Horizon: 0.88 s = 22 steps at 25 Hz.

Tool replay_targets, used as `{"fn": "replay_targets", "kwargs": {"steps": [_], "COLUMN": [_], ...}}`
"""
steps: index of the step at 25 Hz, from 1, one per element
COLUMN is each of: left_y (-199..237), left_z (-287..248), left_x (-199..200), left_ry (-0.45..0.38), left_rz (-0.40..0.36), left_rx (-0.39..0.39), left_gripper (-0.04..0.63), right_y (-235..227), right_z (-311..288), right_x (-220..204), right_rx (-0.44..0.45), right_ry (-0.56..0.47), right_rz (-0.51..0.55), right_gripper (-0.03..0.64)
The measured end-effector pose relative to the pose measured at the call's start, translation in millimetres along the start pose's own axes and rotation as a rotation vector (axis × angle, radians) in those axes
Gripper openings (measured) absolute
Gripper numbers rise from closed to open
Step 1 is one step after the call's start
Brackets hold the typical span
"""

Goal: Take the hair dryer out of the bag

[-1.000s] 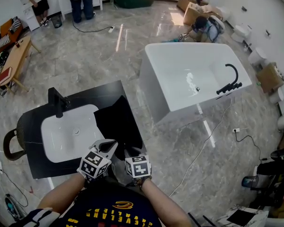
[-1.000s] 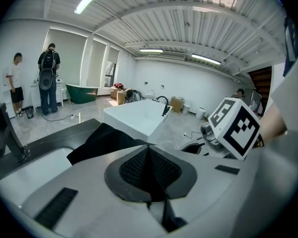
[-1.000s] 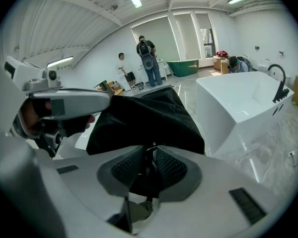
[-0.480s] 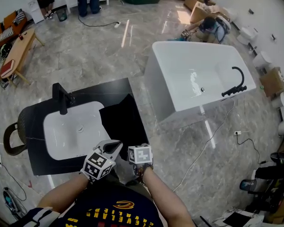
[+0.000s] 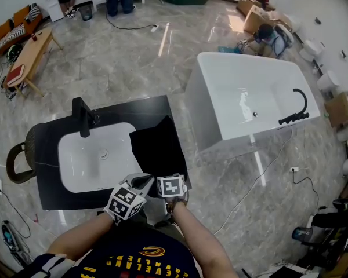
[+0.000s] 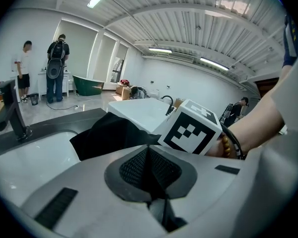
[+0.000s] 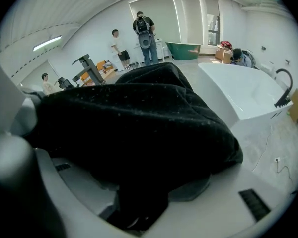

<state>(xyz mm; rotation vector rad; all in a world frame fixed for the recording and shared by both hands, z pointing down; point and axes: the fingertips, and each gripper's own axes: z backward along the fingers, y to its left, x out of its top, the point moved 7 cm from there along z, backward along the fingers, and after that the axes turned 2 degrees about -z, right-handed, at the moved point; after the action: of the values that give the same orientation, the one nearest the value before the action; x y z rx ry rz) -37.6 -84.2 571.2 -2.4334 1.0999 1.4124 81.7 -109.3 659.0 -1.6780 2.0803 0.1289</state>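
A black cloth bag [image 5: 153,149] lies on the dark countertop [image 5: 52,196], right of the white sink [image 5: 95,158]. No hair dryer shows in any view. My left gripper [image 5: 142,183] sits at the bag's near edge with its jaws together; in the left gripper view the bag [image 6: 107,133] runs right up to the closed tips [image 6: 148,150]. My right gripper [image 5: 170,178] is beside it, pointing steeply down at the same end. Its jaws stand wide, and the bag's black cloth [image 7: 139,118] hangs loose between them and fills the right gripper view.
A black faucet [image 5: 84,116] stands behind the sink. A white bathtub [image 5: 249,103] is on the floor to the right. A dark wicker basket [image 5: 17,161] hangs off the counter's left end. People stand far back, and cables cross the floor.
Both grippers have sunk a little at the bag's near end. The right one has tipped further down and closed in on the left one. The bag has stayed in place.
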Motion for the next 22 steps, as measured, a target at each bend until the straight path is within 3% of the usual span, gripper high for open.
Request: {"fn": "replay_targets", "kwargs": {"steps": [6, 22], "left_y": [0.7, -8.1], "left_z": [-1.0, -5.6], "left_x": [-3.2, 0.1], "left_ry": [0.013, 0.018], "left_rz": [-0.003, -0.042], "left_rx": [0.007, 0.021], "left_gripper": [0.012, 0.012], "right_y": [-4.2, -6.8], "right_z": [8.2, 51.4], "right_x": [4.4, -23.8], "right_rx": [0.005, 0.036], "right_ry": [0.003, 0.007], "right_rz": [0.036, -0.048], "right_gripper": [0.205, 0.202]}}
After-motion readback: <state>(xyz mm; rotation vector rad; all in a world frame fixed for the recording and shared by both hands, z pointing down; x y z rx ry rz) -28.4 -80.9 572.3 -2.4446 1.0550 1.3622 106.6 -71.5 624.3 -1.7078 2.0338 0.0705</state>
